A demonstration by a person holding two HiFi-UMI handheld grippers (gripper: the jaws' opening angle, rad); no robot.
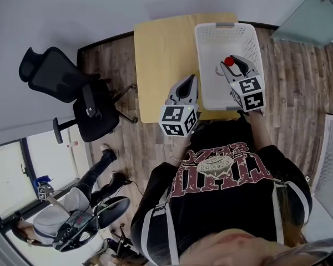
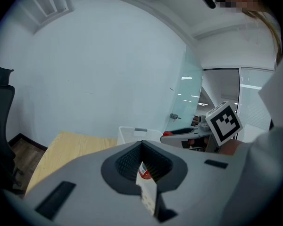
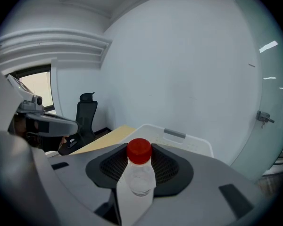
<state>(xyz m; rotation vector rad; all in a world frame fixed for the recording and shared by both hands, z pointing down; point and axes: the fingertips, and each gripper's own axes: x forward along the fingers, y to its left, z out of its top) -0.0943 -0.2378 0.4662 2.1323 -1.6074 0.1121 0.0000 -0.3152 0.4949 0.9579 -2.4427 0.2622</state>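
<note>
Right gripper view shows the right gripper (image 3: 140, 169) closed narrowly on a clear bottle (image 3: 137, 182). The neck is pinched between the pads, and the red cap (image 3: 139, 150) stands upright just past them. The white basket (image 3: 179, 136) sits beyond at 12 o'clock. In the head view the bottle hangs over the basket's inside, near its 6 o'clock wall.

The left gripper (image 2: 144, 160) clamps a thin white packet (image 2: 147, 192) with a red mark; what it is cannot be made out. It hovers at the wooden table's (image 1: 161, 49) near edge, just at 9 o'clock of the basket, with bare wood running on toward 12 o'clock. An office chair (image 1: 72, 87) stands off the table at 9 o'clock. The bottle's lower body is cut off by the frame.
</note>
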